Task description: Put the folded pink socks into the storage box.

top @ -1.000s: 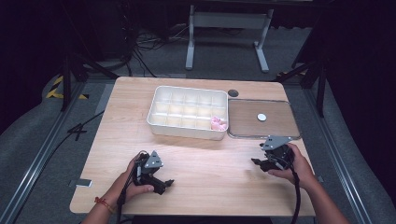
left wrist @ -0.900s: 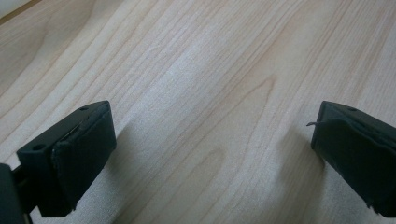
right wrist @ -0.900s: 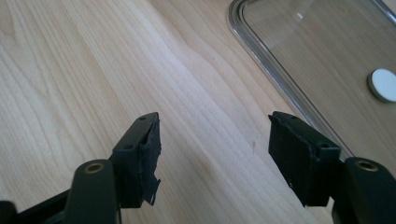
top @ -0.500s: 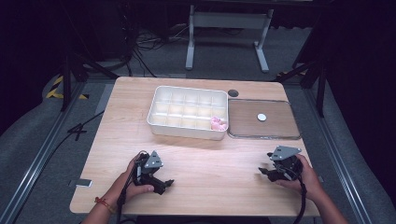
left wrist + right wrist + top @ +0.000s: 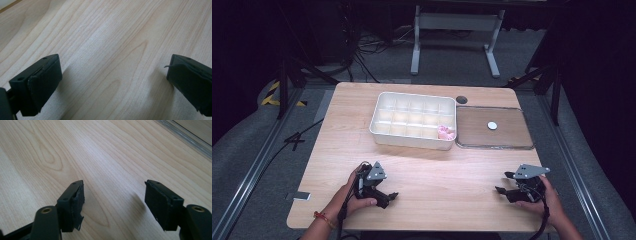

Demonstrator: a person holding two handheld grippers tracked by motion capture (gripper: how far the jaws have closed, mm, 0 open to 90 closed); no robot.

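White compartment tray [image 5: 412, 120] well beyond both wide-jawed, empty grippers, left [image 5: 388, 198] and right [image 5: 504, 184].

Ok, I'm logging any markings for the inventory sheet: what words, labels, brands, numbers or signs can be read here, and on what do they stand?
None can be read.
The white compartment box bears no print.
The clear lid carries a plain white round dot, with no writing to be made out.
The left gripper and right gripper show no legible marking.
The yellow and black stripes on the floor are a pattern, not text.
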